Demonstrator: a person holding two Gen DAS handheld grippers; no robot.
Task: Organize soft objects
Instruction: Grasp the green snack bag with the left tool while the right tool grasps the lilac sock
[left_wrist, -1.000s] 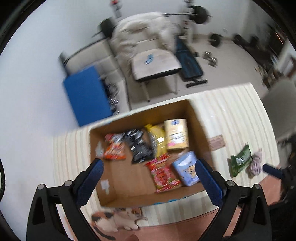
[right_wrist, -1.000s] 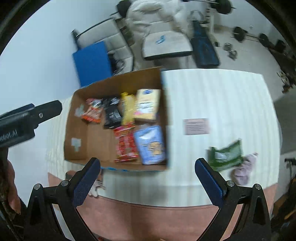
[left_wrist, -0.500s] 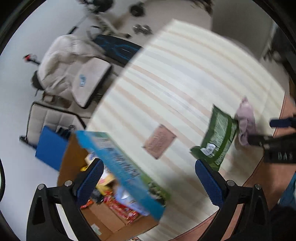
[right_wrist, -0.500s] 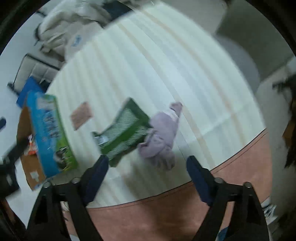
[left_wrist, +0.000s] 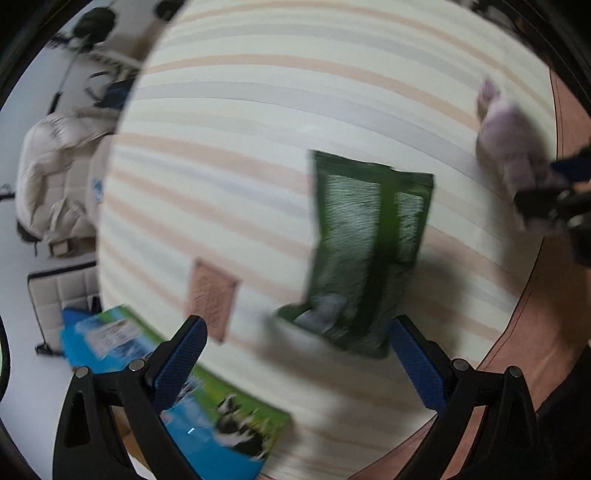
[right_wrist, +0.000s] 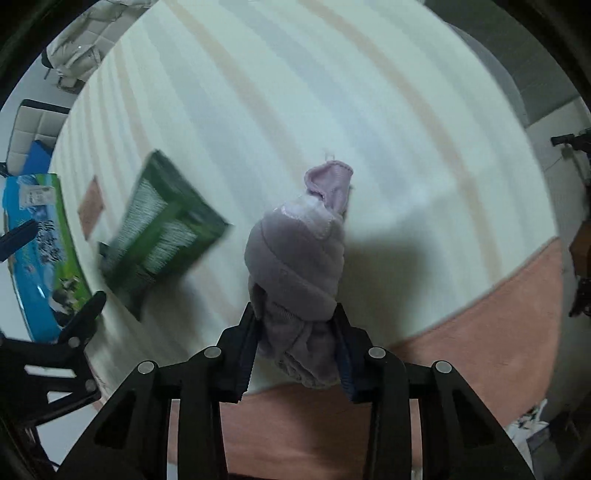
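Home: padded chair (left_wrist: 55, 184), striped tablecloth (left_wrist: 258, 110)

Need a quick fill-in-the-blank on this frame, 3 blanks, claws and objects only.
1. The right claw is shut on the rolled ____ sock.
2. The left claw is ____, holding nothing.
3. The packet lying just ahead of the left claw is ____ in colour.

Missing words: purple; open; green
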